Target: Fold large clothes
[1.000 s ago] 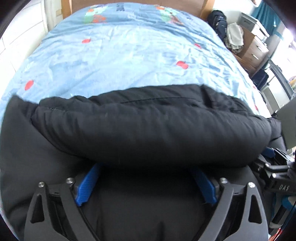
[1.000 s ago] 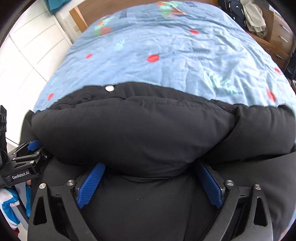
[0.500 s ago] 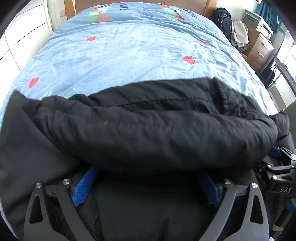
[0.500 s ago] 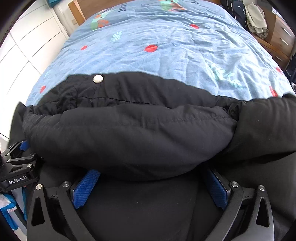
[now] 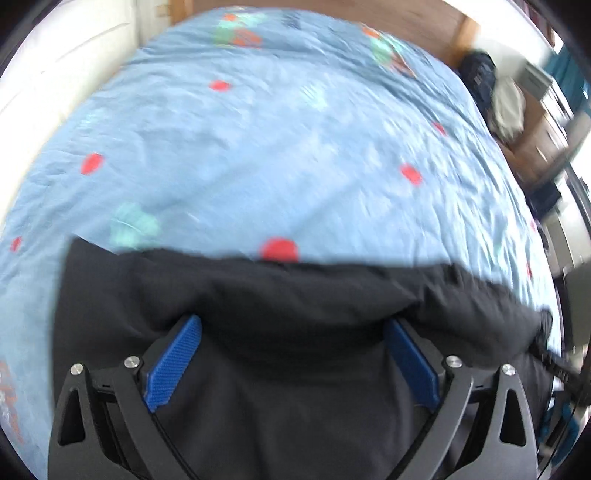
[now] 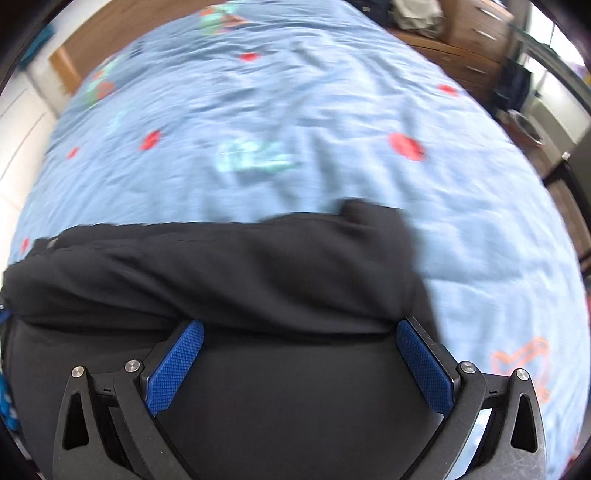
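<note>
**On the near edge of the bed: black jacket under two spread grippers**

At the bottom of the left wrist view, left gripper (image 5: 293, 350) with both blue pads (image 5: 173, 363) spread wide apart, black jacket (image 5: 295, 295) bulging across the gap between them. Not clamped — cloth merely lying over and between the fingers, tips tucked under a puffy fold. Same in the right wrist view: right gripper (image 6: 299, 350) splayed wide, blue pads (image 6: 424, 369) well apart, a thick roll of the jacket (image 6: 221, 273) stretched across just beyond them.

Just past the fold, far edge of the jacket resting on the light blue bedspread (image 5: 277, 147), a red dot of the print touching that edge in the left view. A corner of the cloth poking up to the far right in the right view. Both pictures motion-blurred.

Farther off, wrinkled bedspread (image 6: 295, 110) with red dots and teal leaf shapes, reaching to a wooden headboard (image 5: 332, 11). To the far right, a wooden dresser (image 6: 476, 33) — and a dark bag (image 5: 476, 70) beside the bed.
</note>
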Available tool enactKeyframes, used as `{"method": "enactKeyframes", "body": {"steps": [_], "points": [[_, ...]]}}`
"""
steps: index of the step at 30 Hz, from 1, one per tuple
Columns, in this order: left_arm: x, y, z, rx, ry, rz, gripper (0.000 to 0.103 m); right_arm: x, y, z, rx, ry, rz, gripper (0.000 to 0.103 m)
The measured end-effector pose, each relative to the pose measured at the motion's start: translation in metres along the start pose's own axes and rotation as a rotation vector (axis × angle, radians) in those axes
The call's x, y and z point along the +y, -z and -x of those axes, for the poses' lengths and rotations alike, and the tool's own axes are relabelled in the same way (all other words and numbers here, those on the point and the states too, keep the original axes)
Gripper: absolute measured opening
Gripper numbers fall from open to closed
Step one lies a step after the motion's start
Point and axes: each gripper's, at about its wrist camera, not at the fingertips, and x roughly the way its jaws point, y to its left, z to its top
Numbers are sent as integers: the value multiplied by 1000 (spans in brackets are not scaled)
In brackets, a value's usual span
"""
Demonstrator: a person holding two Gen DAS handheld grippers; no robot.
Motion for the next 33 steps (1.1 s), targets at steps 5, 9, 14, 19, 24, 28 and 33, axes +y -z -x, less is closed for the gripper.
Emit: {"method": "enactKeyframes", "body": {"steps": [5, 9, 14, 19, 24, 28, 33], "points": [[22, 4, 39, -62, 12, 9, 99, -3, 13, 45, -110, -47, 9, 101], [36, 35, 55, -82, 33, -3, 99, 18, 38, 74, -159, -141, 69, 101], [64, 66, 30, -7, -65, 12, 99, 40, 67, 58, -93, -157, 147, 101], [106, 82, 39, -6, -91, 113, 99, 14, 83, 47, -64, -94, 117, 101], [114, 101, 74, -70, -83, 143, 99, -22, 94, 62, -45, -17, 34, 101], [95, 118, 105, -142, -47, 100, 99, -37, 111, 89, -74, -11, 17, 101], [73, 141, 138, -208, -36, 21, 99, -44, 129, 115, -88, -5, 28, 101]]}}
